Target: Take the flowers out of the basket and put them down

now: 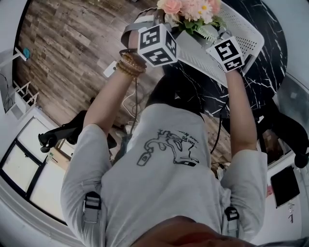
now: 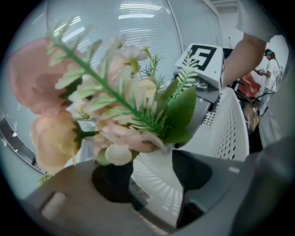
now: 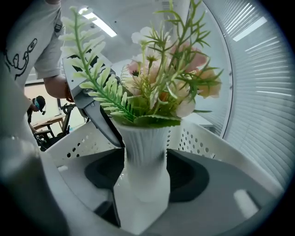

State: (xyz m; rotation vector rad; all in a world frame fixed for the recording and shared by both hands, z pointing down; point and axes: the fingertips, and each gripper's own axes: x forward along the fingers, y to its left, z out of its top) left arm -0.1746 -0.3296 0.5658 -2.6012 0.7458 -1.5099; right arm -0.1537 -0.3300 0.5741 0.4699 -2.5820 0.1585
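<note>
A bunch of pink and cream flowers with green fern stands in a white ribbed vase inside a white perforated basket on a black marble table. My left gripper reaches into the basket from the left, my right gripper from the right. In the right gripper view the vase fills the gap of the right gripper, with both pads against it. In the left gripper view the vase likewise sits tight between the pads, under the flowers. The vase's base is hidden.
The basket wall rises close behind the vase. The round table ends near my body, over a wooden floor. A black chair base stands at the left, a dark tablet at the right. A person stands far off.
</note>
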